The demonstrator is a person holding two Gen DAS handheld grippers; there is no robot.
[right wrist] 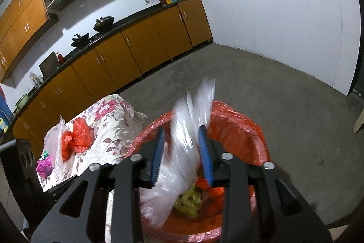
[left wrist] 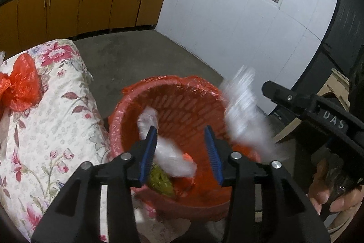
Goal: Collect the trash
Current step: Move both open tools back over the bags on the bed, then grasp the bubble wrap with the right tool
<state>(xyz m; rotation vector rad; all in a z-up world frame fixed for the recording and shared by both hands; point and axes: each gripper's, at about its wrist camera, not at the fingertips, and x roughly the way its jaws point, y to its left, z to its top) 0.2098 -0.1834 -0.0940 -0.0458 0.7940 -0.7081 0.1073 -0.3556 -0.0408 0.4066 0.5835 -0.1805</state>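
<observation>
A red basket lined with a red bag (left wrist: 182, 92) (right wrist: 241, 129) stands on the floor beside a floral-covered table (left wrist: 52, 124) (right wrist: 109, 129). My left gripper (left wrist: 182, 152) is open above the basket; a white plastic piece (left wrist: 168, 154) and a yellow-green wrapper (left wrist: 160, 181) (right wrist: 188, 199) lie inside below it. My right gripper (right wrist: 182, 152) is open over the basket, and a blurred clear plastic bag (right wrist: 182, 152) (left wrist: 243, 115) sits between its jaws; I cannot tell whether they touch it. On the table lie a red bag (left wrist: 20, 88) (right wrist: 75, 140) and a clear bag (right wrist: 53, 142).
A purple wrapper (right wrist: 44, 167) and a green one (right wrist: 46, 153) lie at the table's near end. Orange cabinets (left wrist: 79, 6) (right wrist: 136, 49) line the far wall. A white wall (left wrist: 227, 26) rises behind the basket. Bare concrete floor (right wrist: 273, 83) lies beyond.
</observation>
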